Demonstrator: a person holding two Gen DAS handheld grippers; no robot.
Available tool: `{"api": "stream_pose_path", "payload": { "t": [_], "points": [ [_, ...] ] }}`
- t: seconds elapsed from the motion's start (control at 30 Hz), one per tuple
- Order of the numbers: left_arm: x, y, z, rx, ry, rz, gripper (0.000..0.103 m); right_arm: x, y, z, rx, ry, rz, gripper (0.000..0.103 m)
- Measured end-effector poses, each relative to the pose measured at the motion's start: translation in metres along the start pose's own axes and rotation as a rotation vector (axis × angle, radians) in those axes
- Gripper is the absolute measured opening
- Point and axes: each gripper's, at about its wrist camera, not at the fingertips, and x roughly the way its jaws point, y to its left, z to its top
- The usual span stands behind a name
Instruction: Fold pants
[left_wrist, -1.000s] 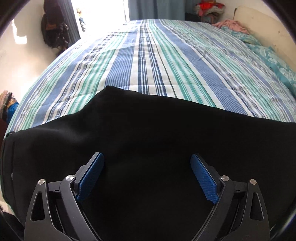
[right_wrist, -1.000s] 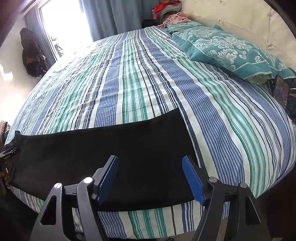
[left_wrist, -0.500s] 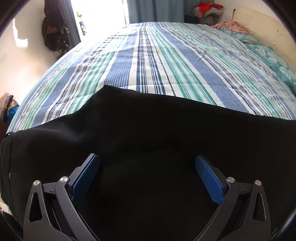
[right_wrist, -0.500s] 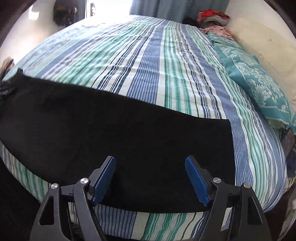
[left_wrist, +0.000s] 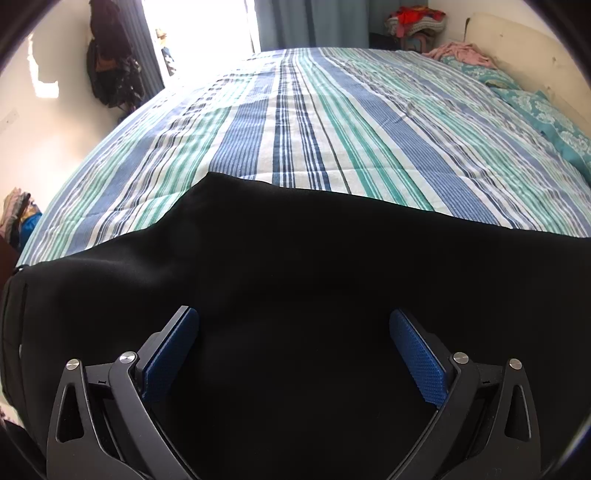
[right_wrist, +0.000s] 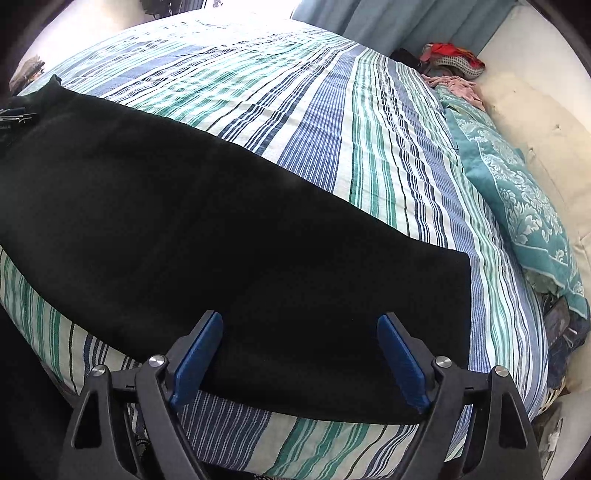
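Pants (left_wrist: 295, 288): one black pair, spread flat along the near edge of the striped bedspread (left_wrist: 332, 129), directly under and ahead of both grippers. In the left wrist view the left gripper (left_wrist: 293, 325) hangs over the dark cloth with its two blue pads (left_wrist: 168, 352) spread wide, nothing pinched between them. Left of it and far off, a dark bag (left_wrist: 110, 70) hangs by the bright window. In the right wrist view the right gripper (right_wrist: 300, 328) sits above the pants near their right end; its jaws have just been opening, and cloth lies below the gap, not clamped. To its right lies one teal floral pillow (right_wrist: 517, 199), and beyond that a pile of clothes (right_wrist: 450, 59) against the headboard.
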Motion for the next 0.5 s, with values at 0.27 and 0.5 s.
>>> {"api": "stream_pose_path", "payload": {
  "t": [0.27, 0.5],
  "points": [
    [0.000, 0.000, 0.000, 0.000, -0.001, -0.001, 0.103, -0.001, 0.003, -0.001, -0.010, -0.002, -0.003, 0.086],
    [0.001, 0.001, 0.000, -0.001, 0.000, -0.002, 0.103, -0.002, -0.010, -0.002, 0.047, -0.009, 0.062, 0.085]
  ]
}}
